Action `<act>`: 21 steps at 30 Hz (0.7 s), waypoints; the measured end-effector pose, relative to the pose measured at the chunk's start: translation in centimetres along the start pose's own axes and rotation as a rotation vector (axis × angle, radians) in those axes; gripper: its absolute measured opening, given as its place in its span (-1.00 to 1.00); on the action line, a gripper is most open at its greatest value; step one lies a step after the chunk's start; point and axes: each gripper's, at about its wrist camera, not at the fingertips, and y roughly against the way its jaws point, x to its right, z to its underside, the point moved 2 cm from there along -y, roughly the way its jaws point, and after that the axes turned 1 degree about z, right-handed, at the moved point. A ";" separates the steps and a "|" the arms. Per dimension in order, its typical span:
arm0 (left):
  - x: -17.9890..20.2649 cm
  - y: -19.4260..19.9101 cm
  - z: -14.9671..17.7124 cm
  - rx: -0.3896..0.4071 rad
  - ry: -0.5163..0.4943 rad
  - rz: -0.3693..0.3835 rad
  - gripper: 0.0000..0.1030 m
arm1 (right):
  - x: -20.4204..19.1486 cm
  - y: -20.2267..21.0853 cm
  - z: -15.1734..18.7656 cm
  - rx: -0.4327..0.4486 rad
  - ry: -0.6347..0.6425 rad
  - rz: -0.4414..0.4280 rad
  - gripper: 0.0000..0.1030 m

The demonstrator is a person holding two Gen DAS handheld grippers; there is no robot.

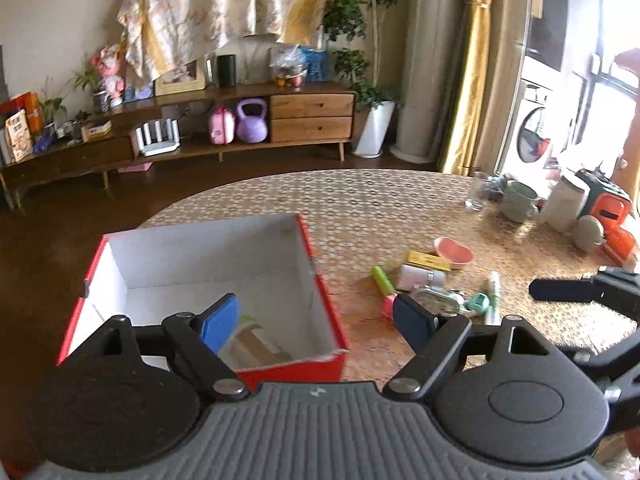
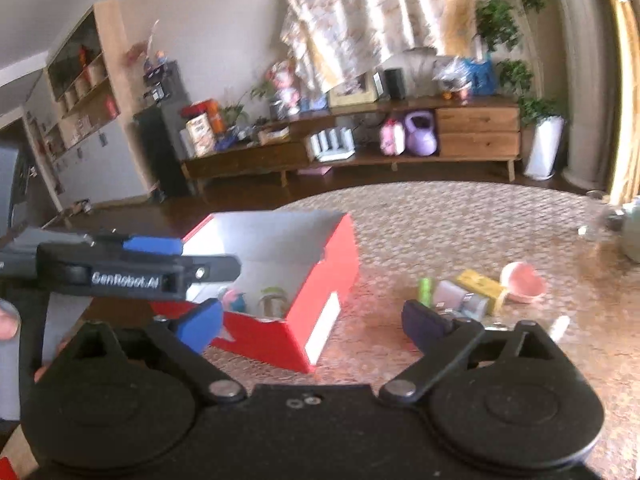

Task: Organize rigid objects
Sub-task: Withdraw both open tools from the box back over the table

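A red box (image 1: 328, 312) (image 2: 320, 304) with a white inside stands on the patterned table and holds a few small items. To its right lies a pile of small objects: a green tube (image 1: 382, 280), a white bottle (image 1: 420, 276), a yellow box (image 1: 428, 261) (image 2: 480, 282) and a pink dish (image 1: 454, 252) (image 2: 524, 276). My left gripper (image 1: 316, 324) hovers over the box's near right corner, open and holding nothing. My right gripper (image 2: 312, 324) is open and holds nothing, between box and pile. The left gripper (image 2: 180, 256) also shows in the right wrist view over the box.
At the table's far right stand a glass (image 1: 476, 192), a green mug (image 1: 518, 202), a white jar (image 1: 564, 208) and orange items (image 1: 612, 216). Behind the table are dark floor, a wooden sideboard (image 1: 312, 116) and a potted plant (image 1: 376, 128).
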 end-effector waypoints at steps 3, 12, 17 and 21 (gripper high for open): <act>1.6 0.2 0.7 0.016 -0.015 0.016 0.63 | 0.9 1.2 0.4 0.039 -0.014 0.027 0.98; 5.0 -0.3 2.2 0.027 -0.008 0.140 0.90 | 3.2 3.7 2.3 0.083 -0.040 0.078 1.00; 6.4 -1.6 3.0 0.027 -0.020 0.203 0.99 | 4.7 4.1 3.1 0.082 -0.042 0.108 1.00; 7.1 -3.6 3.5 0.002 -0.004 0.223 0.99 | 6.6 4.3 3.7 0.075 -0.063 0.130 1.00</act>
